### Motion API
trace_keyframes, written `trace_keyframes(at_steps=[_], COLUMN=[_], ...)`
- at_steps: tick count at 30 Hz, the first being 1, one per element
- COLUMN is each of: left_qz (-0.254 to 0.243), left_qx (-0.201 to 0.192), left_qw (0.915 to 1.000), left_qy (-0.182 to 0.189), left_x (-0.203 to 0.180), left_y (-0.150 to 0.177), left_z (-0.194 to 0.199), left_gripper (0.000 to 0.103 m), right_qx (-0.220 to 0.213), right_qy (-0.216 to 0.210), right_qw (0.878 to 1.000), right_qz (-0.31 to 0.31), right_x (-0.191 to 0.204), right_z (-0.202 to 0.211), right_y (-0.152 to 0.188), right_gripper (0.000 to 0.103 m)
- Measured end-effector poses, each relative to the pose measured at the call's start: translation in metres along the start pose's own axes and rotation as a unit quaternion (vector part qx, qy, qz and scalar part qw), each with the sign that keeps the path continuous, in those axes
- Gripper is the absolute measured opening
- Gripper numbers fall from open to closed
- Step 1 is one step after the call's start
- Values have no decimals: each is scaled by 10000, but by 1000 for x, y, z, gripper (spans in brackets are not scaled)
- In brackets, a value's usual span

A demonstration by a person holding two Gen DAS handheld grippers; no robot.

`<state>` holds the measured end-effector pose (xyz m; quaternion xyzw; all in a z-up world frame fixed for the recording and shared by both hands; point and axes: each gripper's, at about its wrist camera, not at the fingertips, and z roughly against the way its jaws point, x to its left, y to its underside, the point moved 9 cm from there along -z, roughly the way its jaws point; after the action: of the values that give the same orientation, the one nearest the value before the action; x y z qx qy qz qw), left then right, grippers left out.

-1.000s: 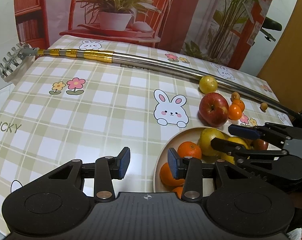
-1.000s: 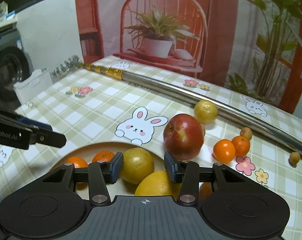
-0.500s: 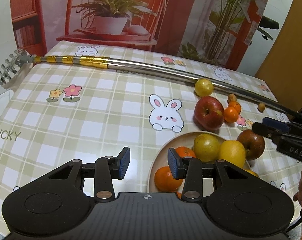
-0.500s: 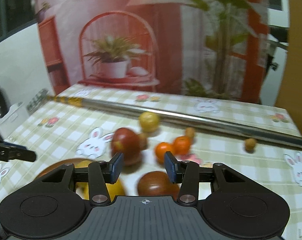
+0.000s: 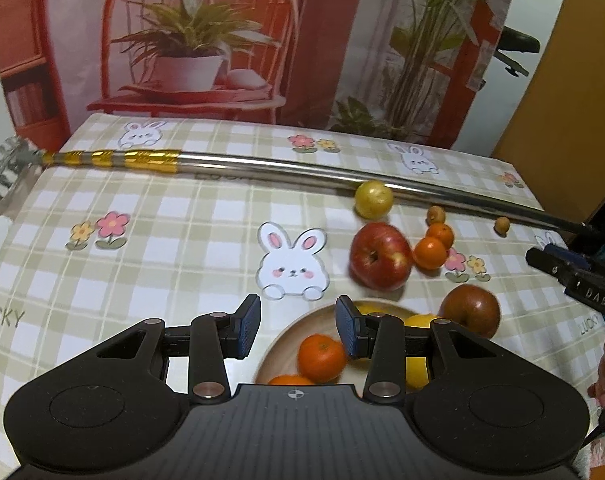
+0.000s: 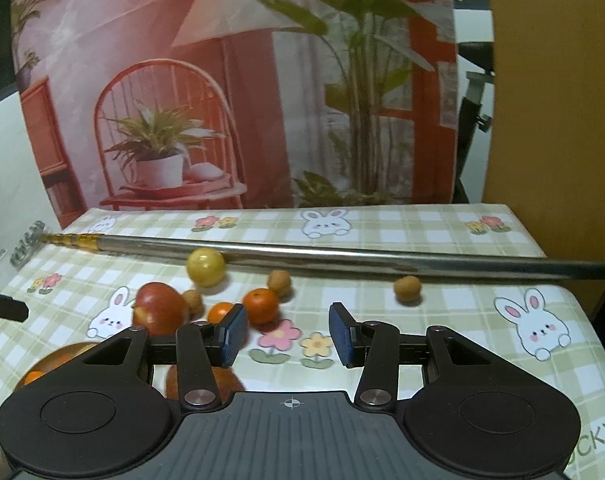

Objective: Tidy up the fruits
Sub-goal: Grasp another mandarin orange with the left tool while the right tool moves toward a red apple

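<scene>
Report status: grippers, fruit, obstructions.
Left gripper open, empty, over plate. Right gripper open, empty. Red apple, two small oranges loose on cloth. Metal pole lies behind them.

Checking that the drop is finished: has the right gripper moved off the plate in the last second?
Yes. The right gripper swung right, off the plate, toward the flower print.

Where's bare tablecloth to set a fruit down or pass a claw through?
Free: the wide left stretch between the metal pole and wooden plate, left of the bunny print; also the right corner beyond the lone brown fruit. Crowded: around the red apple and tangerines.
</scene>
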<state>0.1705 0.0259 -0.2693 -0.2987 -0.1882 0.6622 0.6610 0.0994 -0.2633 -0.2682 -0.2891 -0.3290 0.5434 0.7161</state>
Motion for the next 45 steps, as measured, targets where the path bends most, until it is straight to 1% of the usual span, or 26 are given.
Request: trace_keyframes(at_steps=[6, 10, 12, 16, 21, 24, 26, 29, 31, 33, 36, 40, 45], left_qz=[-208, -696, -972, -1325, -1803, -2063, -2093, -1962, -1969, -2010, -2021, -2137, -1949], left_qx=[48, 37, 109, 273, 408, 531, 635, 813, 880, 935, 1007, 982, 957], left_qw=[9995, 9970, 9941, 9880, 9797, 9749, 9738, 9753, 9748, 9741, 9732, 9714, 9754], left_qy=[241, 349, 478, 750, 781, 647, 619, 608, 563, 436, 443, 330, 388], left_x=[-34, -68, -87, -116, -144, -153, -155, -156, -155, -153, -155, -154, -150], left_y=[-25, -40, -44, -45, -38, -33, -32, -30, -29, -28, -26, -25, -26], left_z=[-12, -30, -43, -71, -101, -119, -129, -143, -149, -156, -162, -166, -161], left_gripper=[43, 43, 43, 43, 43, 43, 43, 43, 43, 43, 41, 40, 40], right_qx=[-79, -171, -196, -225, -203, -191, -198, -190, -168, -146, -107, -54, 2], right_qy=[57, 122, 130, 138, 171, 184, 195, 206, 205, 202, 184, 163, 56], right_qw=[9998, 9994, 9991, 9986, 9975, 9968, 9966, 9961, 9959, 9957, 9955, 9955, 9956], right_qz=[-144, -269, -347, -453, -658, -748, -778, -832, -870, -895, -926, -937, -935], right_x=[-22, -38, -45, -55, -69, -76, -81, -85, -87, -88, -88, -87, -78], right_z=[0, -3, -4, -5, -10, -11, -11, -11, -12, -13, -15, -16, -14], right_y=[0, -4, -4, -1, 6, 10, 12, 15, 18, 21, 24, 27, 27], right_gripper=[42, 42, 42, 42, 42, 42, 42, 42, 42, 42, 42, 42, 42])
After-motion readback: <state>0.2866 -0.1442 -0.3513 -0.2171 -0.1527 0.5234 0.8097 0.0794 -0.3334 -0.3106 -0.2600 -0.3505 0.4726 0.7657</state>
